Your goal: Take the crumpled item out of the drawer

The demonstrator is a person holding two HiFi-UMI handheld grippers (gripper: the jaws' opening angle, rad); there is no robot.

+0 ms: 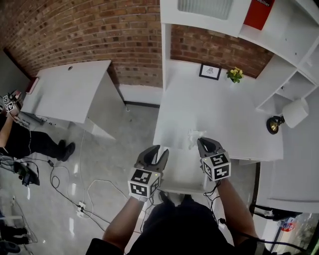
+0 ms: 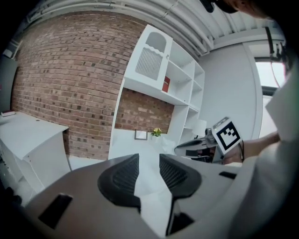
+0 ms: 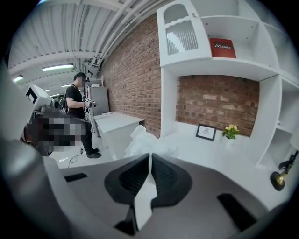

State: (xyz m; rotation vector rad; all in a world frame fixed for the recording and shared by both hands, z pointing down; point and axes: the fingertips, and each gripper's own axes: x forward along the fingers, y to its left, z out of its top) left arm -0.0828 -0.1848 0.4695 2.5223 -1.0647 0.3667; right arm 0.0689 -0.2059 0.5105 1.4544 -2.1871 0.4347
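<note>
We hold: right claw (image 3: 149,158) clamped on white crumpled item (image 3: 144,141) over desk (image 1: 224,112); left claw (image 2: 149,159) jaws apart, empty.

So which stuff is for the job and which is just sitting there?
For the job: crumpled white item, pinched in the right gripper; open drawer; left gripper, open and empty.
Just there: picture frame, yellow flowers, lamp, red box.
</note>
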